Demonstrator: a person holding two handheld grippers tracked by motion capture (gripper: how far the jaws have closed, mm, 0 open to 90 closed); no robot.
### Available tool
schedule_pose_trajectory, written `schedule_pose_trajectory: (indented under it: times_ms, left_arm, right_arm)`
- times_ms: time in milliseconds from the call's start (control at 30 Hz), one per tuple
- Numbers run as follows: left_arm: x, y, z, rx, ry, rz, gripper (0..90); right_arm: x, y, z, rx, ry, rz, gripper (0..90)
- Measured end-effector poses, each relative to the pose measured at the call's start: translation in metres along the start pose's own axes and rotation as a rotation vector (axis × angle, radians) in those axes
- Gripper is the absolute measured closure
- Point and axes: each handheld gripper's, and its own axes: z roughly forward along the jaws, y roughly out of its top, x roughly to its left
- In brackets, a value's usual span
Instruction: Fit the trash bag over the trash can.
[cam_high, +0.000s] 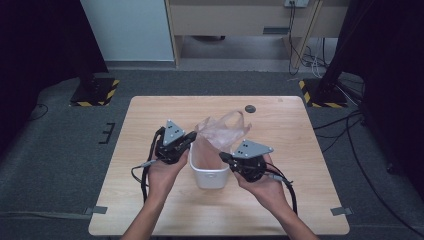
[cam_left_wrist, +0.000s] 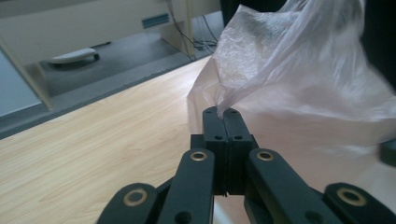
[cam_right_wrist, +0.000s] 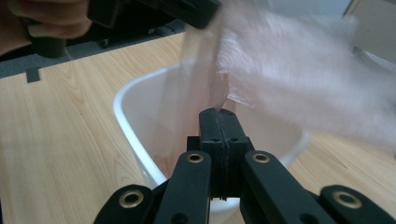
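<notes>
The bag (cam_high: 220, 131) blurs into a pale smear in the right gripper view, and its lower part is hidden inside the white tub (cam_high: 209, 175) at the middle of the table (cam_high: 150, 120). The left gripper (cam_high: 190, 138) and right gripper (cam_high: 223, 157) flank the tub, each with jaws closed tight on a fold of the film stretched between them.

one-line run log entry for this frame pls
left gripper: shut on plastic bag edge | right gripper: shut on plastic bag | bag: held open over white bin | bin: upright on table
</notes>
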Motion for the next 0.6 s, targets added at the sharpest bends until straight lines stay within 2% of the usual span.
schedule_pose_trajectory:
  times_ms: [200, 233, 267, 333, 400, 600]
  left_arm:
    - [0.011, -0.012, -0.006, -0.001, 0.021, -0.029, 90.0]
    - [0.012, -0.014, -0.007, -0.005, 0.021, -0.04, 90.0]
    - [0.013, -0.016, -0.008, -0.016, 0.006, -0.067, 90.0]
    - [0.014, -0.019, -0.01, -0.024, 0.007, -0.077, 90.0]
    - [0.014, -0.023, -0.012, -0.022, 0.023, -0.071, 90.0]
    - [0.025, -0.031, -0.013, -0.024, 0.031, -0.112, 90.0]
  right_arm:
    - [-0.01, -0.009, -0.009, 0.007, -0.022, 0.019, 90.0]
    - [-0.012, -0.011, -0.011, 0.008, -0.028, 0.024, 90.0]
    - [-0.013, -0.012, -0.011, 0.009, -0.03, 0.031, 90.0]
    - [-0.016, -0.015, -0.012, 0.005, -0.031, 0.046, 90.0]
    - [-0.016, -0.015, -0.013, 0.001, -0.033, 0.046, 90.0]
    - [-0.015, -0.016, -0.016, -0.006, -0.032, 0.041, 90.0]
